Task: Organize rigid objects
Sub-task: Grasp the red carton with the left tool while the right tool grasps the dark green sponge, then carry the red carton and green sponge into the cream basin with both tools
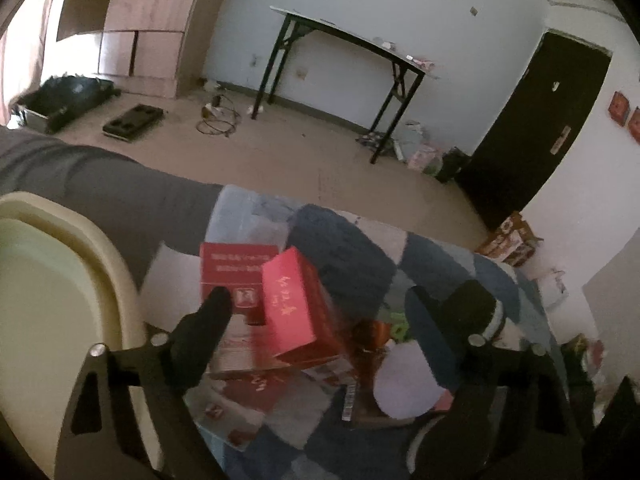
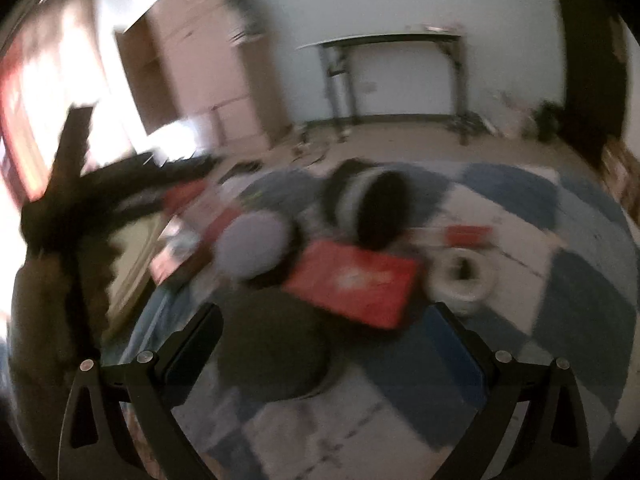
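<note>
Claws (image 1: 320, 308) (image 2: 330, 318) agape — red boxes (image 1: 298, 300) below

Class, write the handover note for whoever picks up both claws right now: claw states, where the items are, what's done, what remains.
Left claw: open, empty, hovering over the pile of red boxes.
Right claw: open, empty, above the checked blue-and-white cloth; this view is motion-blurred.
Items: a tilted red box leans on other red boxes; a flat red box lies beside a white ring-shaped item; a dark cylinder lies on its side behind it. A cream tray sits to the left, and the part in view holds nothing.
Done: nothing visibly sorted.
Left: grasp the boxes and the rest, probably into the tray.
</note>
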Demonstrator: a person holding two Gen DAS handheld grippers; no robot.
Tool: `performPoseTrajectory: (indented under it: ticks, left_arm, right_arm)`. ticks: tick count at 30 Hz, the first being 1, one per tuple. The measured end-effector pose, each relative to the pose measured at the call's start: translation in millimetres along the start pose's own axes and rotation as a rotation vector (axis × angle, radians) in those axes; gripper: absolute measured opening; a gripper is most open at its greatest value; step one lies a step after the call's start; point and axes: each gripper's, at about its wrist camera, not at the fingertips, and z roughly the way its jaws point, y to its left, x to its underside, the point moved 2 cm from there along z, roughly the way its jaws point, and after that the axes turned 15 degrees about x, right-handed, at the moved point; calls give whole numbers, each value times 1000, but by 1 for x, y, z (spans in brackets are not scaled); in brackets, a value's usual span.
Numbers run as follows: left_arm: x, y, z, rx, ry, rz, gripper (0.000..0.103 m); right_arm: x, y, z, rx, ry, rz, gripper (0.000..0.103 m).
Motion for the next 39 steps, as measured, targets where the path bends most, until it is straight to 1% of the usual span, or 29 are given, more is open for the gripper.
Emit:
performPoseTrajectory:
  ticks: [1, 2, 3, 4, 5, 6, 9, 11, 14, 16, 17, 20, 24, 26, 27, 28, 30, 32, 33, 34, 35, 36, 37, 38, 39]
  left_arm:
    - [1, 0, 1, -2, 5, -2, 80]
    - [1, 2, 4, -6, 15, -3, 73]
    - [2, 3, 7, -5, 23, -1, 60]
    - [3, 3, 8, 0, 26, -1, 53]
    - [4, 4, 8, 6, 24, -3, 37]
    - [4, 4, 7, 13, 12, -7, 31]
    - [3, 3, 2, 28, -8, -5, 28]
    - [3, -1, 0, 25, -11, 15, 28]
    - [2, -6, -4, 18, -23, 30, 27]
    - [-2, -14, -15, 15, -50, 57, 27]
    - [-4, -16, -21, 15, -64, 66, 27]
    - [-11, -21, -42, 13, -109, 92, 27]
    - [-18, -21, -67, 2, -176, 103, 26]
    - [-21, -19, -85, -27, -213, 114, 26]
    - [-23, -17, -97, -56, -232, 126, 26]
    - [-25, -14, -109, -87, -251, 133, 26]
    - [-28, -3, -136, -157, -291, 128, 26]
    - [-29, 12, -158, -218, -320, 111, 26]
    - [-28, 22, -170, -242, -325, 95, 26]
    - [-27, 35, -182, -268, -326, 80, 26]
    - [-26, 45, -192, -289, -332, 68, 26]
    - [-24, 59, -202, -306, -337, 46, 26]
    - [-22, 69, -207, -313, -338, 28, 26]
    - [-20, 83, -213, -328, -333, 1, 26]
    - [-18, 98, -216, -346, -326, -23, 26]
  right_arm:
    - [2, 8, 4, 9, 13, -44, 103]
    - [4, 13, 9, 22, 29, -75, 103]
    - [6, 16, 13, 31, 40, -96, 103]
    - [8, 21, 17, 40, 48, -121, 102]
    - [9, 23, 19, 49, 45, -142, 102]
    - [10, 26, 21, 62, 38, -161, 102]
    - [8, 24, 19, 54, 27, -165, 101]
    - [8, 22, 17, 51, 28, -159, 98]
    - [9, 26, 22, 59, 42, -166, 86]
    - [12, 33, 25, 44, 53, -183, 71]
    - [13, 36, 24, 32, 54, -194, 69]
    - [15, 45, 28, 64, 48, -230, 69]
    - [14, 44, 28, 62, 52, -217, 68]
    - [11, 43, 21, 58, 51, -215, 68]
    - [9, 43, 14, 50, 45, -213, 68]
    - [6, 45, 4, 34, 33, -209, 68]
    - [-3, 53, -21, -42, -20, -192, 68]
    - [-6, 65, -39, -114, -61, -188, 68]
    - [-9, 78, -49, -166, -85, -199, 68]
    - [-11, 87, -54, -187, -98, -209, 68]
    - [-14, 105, -62, -224, -121, -237, 68]
    - [-15, 122, -67, -271, -132, -270, 68]
    - [-16, 132, -69, -296, -135, -286, 68]
    - [-18, 154, -73, -347, -140, -320, 68]
    - [-19, 166, -73, -370, -140, -341, 68]
